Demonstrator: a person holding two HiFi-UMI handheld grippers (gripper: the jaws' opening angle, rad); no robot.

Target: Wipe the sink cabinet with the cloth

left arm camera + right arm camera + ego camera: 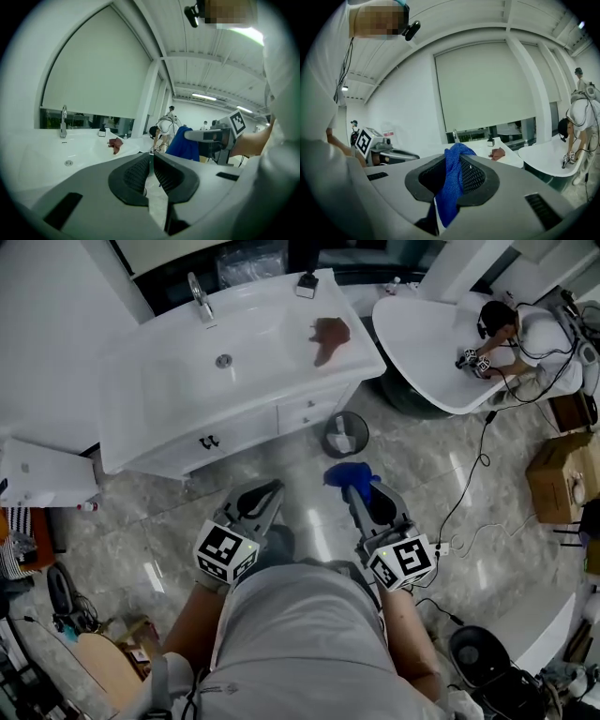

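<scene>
1. The right gripper (359,491) pinches the blue cloth (343,473) between its jaws, in front of the sink cabinet (246,430) and apart from it.
2. The left gripper (266,493), also in front of the sink cabinet, has its jaws closed together on nothing.

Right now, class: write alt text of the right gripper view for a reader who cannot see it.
The right gripper is shut on a blue cloth. Beyond stands the white sink cabinet with a brown rag on top; a person bends over a bathtub at right.
</scene>
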